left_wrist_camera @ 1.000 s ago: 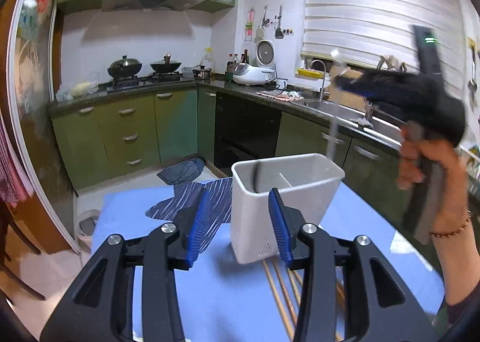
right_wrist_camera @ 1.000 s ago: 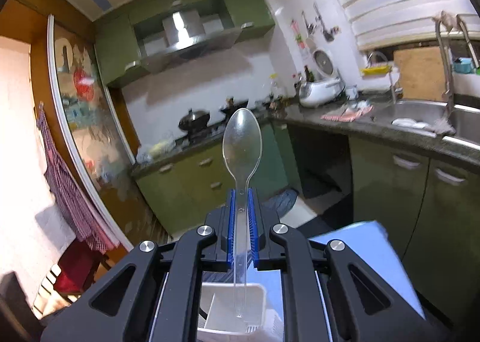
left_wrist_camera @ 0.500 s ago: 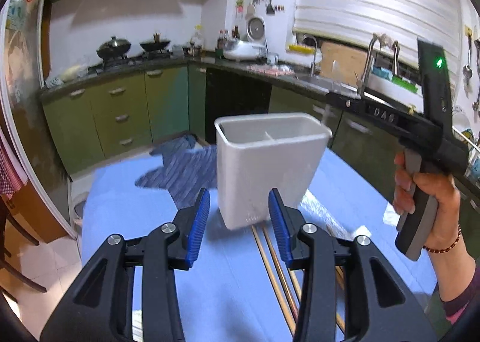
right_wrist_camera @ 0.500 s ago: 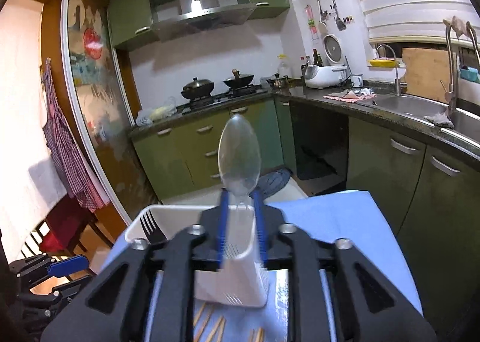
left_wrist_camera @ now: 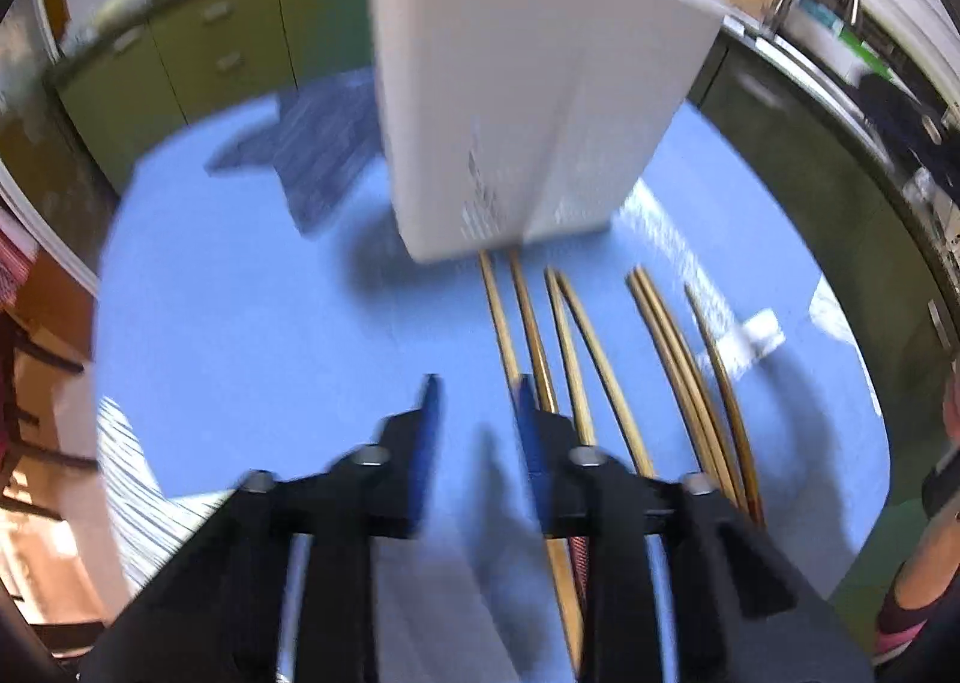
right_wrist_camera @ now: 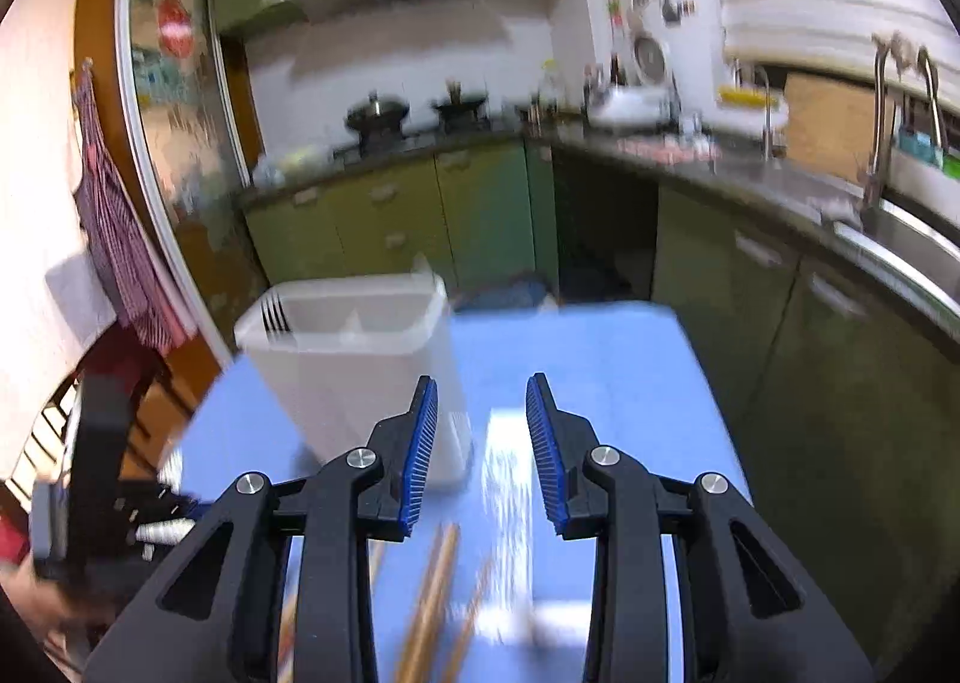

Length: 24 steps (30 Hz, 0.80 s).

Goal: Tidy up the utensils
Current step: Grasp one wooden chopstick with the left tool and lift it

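While your left gripper (left_wrist_camera: 474,401) has just been closing, empty, over the chopsticks (left_wrist_camera: 600,359), your right gripper (right_wrist_camera: 482,413) has been spreading, empty, beside the white utensil holder (right_wrist_camera: 354,359).

No legible text; frames perhaps too blurred.

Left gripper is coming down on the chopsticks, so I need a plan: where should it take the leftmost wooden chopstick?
Grip the leftmost wooden chopstick mid-shaft from straight above, jaws across its width. It lies flat on the blue table, with bare surface on its left.
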{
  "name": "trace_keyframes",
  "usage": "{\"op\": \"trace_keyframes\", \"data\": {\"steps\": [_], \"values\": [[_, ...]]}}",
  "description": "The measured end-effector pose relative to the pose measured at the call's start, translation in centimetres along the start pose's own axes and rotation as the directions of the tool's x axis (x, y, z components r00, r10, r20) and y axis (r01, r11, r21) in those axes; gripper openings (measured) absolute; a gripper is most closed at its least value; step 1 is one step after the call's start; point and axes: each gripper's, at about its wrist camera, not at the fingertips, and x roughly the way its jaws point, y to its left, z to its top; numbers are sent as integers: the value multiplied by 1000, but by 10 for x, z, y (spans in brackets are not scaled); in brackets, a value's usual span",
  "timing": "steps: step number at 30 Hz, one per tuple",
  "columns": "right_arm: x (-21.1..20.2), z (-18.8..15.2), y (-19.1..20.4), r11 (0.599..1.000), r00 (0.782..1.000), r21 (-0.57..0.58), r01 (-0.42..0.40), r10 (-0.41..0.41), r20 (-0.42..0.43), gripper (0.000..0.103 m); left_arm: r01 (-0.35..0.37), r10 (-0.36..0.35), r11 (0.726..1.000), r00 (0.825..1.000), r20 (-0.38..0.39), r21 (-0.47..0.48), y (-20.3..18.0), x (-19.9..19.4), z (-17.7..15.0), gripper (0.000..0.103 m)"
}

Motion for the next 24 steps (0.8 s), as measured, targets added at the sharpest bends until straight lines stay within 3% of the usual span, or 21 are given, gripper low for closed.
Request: {"op": "trace_keyframes", "data": {"steps": [6,12,17,21,24], "values": [[3,-32,-22,1000,996,15,27,-26,-83,31,27,-31,999,997,-72,-44,-2,23,7,19],[5,-44,-32,999,992,18,36,-34,-122,31,-36,31,999,993,-112,-38,-6,42,18,19],[6,-39,-35,999,989,11,45,-43,-143,31,-42,38,999,989,-141,-23,-12,49,21,19],[15,-42,-27,999,979,-21,50,-53,-195,31,-76,75,997,985,-153,-2,-17,52,24,7],[26,-49,-19,999,965,-39,28,-37,-261,35,-55,52,998,986,-161,-12,-13,51,24,7]]}}
